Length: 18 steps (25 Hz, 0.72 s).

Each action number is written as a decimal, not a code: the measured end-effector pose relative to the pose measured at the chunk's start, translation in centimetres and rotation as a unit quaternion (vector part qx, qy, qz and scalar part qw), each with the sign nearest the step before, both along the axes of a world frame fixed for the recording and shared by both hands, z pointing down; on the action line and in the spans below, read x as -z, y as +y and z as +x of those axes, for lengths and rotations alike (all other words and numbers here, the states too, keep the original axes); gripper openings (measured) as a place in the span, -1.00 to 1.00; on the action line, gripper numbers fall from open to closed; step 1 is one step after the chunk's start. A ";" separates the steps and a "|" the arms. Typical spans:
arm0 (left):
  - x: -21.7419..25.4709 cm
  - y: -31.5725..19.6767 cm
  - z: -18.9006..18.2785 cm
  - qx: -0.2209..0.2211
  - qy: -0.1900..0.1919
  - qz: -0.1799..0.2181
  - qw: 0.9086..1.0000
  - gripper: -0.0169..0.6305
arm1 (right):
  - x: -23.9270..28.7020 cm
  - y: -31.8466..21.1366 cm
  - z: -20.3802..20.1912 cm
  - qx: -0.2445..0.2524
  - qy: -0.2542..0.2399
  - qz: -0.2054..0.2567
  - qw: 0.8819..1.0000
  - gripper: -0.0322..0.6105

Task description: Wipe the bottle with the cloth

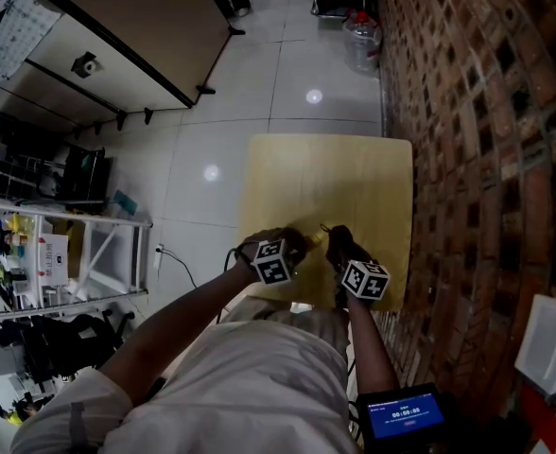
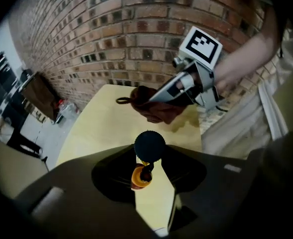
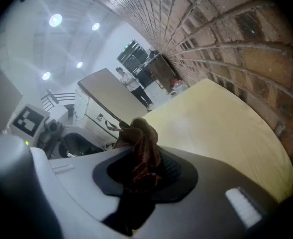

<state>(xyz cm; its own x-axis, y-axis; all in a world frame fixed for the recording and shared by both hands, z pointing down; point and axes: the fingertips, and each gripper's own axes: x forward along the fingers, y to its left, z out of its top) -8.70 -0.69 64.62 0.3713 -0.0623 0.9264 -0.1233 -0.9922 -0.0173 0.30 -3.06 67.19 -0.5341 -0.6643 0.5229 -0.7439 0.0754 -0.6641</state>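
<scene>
A small yellow-orange bottle (image 2: 141, 176) with a dark ribbed cap (image 2: 149, 146) sits between the tips of my left gripper (image 2: 149, 158), which is shut on it just above the pale wooden table (image 2: 101, 128). My right gripper (image 3: 144, 171) is shut on a crumpled brown cloth (image 3: 142, 151). In the left gripper view that cloth (image 2: 159, 109) hangs from the right gripper (image 2: 154, 101) a little beyond the bottle, apart from it. In the head view both grippers meet over the table's near edge, left gripper (image 1: 300, 237) and right gripper (image 1: 333, 239), with the bottle (image 1: 314, 227) only a small yellow spot.
A brick wall (image 1: 477, 112) runs along the table's (image 1: 354, 178) right side. A large water jug (image 1: 363, 41) stands on the floor beyond it. Metal shelving (image 1: 60, 253) and a long desk (image 1: 117, 36) are off to the left. A lit screen (image 1: 406, 414) sits by my right arm.
</scene>
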 end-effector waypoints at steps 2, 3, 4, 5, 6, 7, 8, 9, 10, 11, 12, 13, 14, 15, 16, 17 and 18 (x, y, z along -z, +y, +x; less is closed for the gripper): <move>0.1 0.9 -0.3 -0.054 -0.005 0.000 0.999 -0.41 | 2.2 -0.5 -1.0 0.023 -0.020 0.029 0.999 -0.62; 0.1 1.2 -0.4 -0.077 -0.009 -0.001 0.997 -0.41 | 3.3 -0.6 -1.7 0.038 -0.031 0.046 0.998 -0.62; 0.0 1.5 -0.5 -0.098 -0.013 -0.003 0.995 -0.41 | 4.5 -0.8 -2.4 0.053 -0.041 0.065 0.996 -0.62; 0.0 1.7 -0.5 -0.114 -0.016 -0.005 0.993 -0.41 | 5.5 -0.9 -3.1 0.070 -0.050 0.086 0.993 -0.62; -0.1 1.8 -0.4 -0.127 -0.018 -0.008 0.992 -0.41 | 6.4 -0.9 -3.9 0.087 -0.056 0.105 0.989 -0.62; -0.1 1.9 -0.3 -0.136 -0.018 -0.011 0.990 -0.41 | 7.1 -0.8 -4.7 0.105 -0.059 0.120 0.985 -0.62; -0.1 2.0 -0.3 -0.141 -0.016 -0.014 0.990 -0.41 | 7.5 -0.6 -5.5 0.122 -0.056 0.128 0.983 -0.62; -0.1 2.1 -0.2 -0.142 -0.014 -0.017 0.990 -0.41 | 7.5 -0.4 -6.3 0.138 -0.049 0.131 0.981 -0.62; 0.0 2.2 -0.1 -0.141 -0.010 -0.020 0.990 -0.41 | 7.4 -0.2 -7.0 0.150 -0.040 0.129 0.979 -0.62; 0.0 2.3 0.1 -0.137 -0.006 -0.022 0.990 -0.41 | 7.0 0.0 -7.4 0.156 -0.031 0.125 0.979 -0.62; 0.0 2.4 0.2 -0.133 -0.003 -0.023 0.991 -0.41 | 6.6 0.2 -7.5 0.155 -0.026 0.123 0.980 -0.62; 0.0 2.5 0.3 -0.128 0.001 -0.024 0.991 -0.41 | 6.2 0.2 -7.4 0.151 -0.023 0.120 0.981 -0.62; 0.0 2.5 0.3 -0.125 0.004 -0.024 0.992 -0.41 | 5.7 0.2 -7.3 0.146 -0.021 0.116 0.982 -0.62; -0.1 2.5 0.3 -0.125 0.006 -0.025 0.992 -0.41 | 5.1 0.2 -7.2 0.144 -0.015 0.111 0.983 -0.63; -0.1 2.5 0.3 -0.127 0.007 -0.026 0.992 -0.41 | 4.3 0.2 -7.1 0.144 -0.005 0.105 0.984 -0.63; -0.1 2.6 0.4 -0.131 0.007 -0.025 0.991 -0.41 | 3.5 0.2 -7.1 0.146 0.007 0.098 0.984 -0.63; -0.1 2.7 0.4 -0.138 0.005 -0.023 0.990 -0.41 | 2.7 0.3 -7.1 0.149 0.018 0.092 0.984 -0.64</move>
<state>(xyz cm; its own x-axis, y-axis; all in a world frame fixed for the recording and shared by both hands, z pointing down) -8.28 1.97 64.76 0.3781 0.0854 0.9218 0.1521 -0.9879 0.0292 -6.78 -2.78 64.50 -0.7024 -0.5667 0.4307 -0.6937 0.4094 -0.5926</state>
